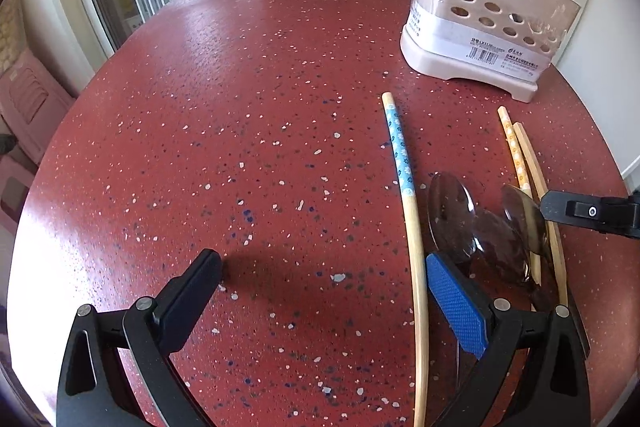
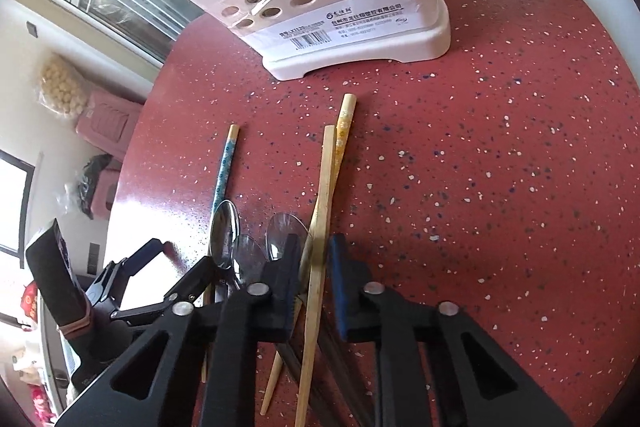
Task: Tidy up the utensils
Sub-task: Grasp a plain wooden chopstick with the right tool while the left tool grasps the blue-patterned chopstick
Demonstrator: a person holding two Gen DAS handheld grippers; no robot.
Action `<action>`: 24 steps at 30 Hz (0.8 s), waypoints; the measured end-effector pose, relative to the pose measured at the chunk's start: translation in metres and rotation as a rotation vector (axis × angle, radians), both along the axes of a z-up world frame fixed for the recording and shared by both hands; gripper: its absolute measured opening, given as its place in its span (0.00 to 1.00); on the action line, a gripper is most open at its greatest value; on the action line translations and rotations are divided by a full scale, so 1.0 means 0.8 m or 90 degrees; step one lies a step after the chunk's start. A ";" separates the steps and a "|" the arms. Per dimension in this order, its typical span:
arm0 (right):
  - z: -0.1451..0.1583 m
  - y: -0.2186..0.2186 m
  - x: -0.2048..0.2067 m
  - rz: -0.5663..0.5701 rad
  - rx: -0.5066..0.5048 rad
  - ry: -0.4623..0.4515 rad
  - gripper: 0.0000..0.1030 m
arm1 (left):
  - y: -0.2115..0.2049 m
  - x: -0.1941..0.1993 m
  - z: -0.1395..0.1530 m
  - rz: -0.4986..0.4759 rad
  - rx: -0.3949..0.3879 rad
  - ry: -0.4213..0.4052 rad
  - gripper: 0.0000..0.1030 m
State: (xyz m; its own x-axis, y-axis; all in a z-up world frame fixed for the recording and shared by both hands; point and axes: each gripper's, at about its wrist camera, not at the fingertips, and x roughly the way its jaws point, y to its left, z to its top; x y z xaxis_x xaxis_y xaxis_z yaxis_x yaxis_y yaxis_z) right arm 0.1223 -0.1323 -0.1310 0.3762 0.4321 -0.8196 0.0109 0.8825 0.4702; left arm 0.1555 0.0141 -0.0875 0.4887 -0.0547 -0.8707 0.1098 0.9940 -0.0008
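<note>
Chopsticks lie loose before the pink holder [image 1: 480, 19] — my left gripper [image 1: 324, 287] hangs wide apart, the blue-patterned chopstick [image 1: 404, 187] just inside its blue pad. My right gripper [image 2: 314, 259] straddles the plain chopstick [image 2: 320, 227], not yet pinched — I'd close squarely, clear of the clear spoons [image 2: 256, 247].

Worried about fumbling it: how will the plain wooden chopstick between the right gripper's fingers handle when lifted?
The plain chopstick looks thin and stiff, probably light. Held by the right gripper off-centre, it may pivot. It overlaps the orange-patterned chopstick, possibly nudging it.
</note>
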 end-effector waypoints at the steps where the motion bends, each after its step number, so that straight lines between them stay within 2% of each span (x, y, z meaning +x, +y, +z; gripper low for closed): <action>1: 0.000 -0.001 -0.001 0.003 -0.001 0.001 0.09 | -0.001 0.001 0.000 -0.002 0.002 0.001 1.00; 11: 0.004 -0.018 -0.010 0.008 0.025 -0.020 0.07 | -0.018 0.021 0.007 -0.032 0.018 0.023 1.00; 23: 0.021 -0.031 -0.018 0.027 0.049 -0.051 0.07 | -0.042 0.065 0.011 -0.098 0.023 0.111 0.88; 24: 0.021 -0.032 -0.019 0.027 0.051 -0.052 0.07 | -0.044 0.070 0.011 -0.103 0.023 0.117 0.85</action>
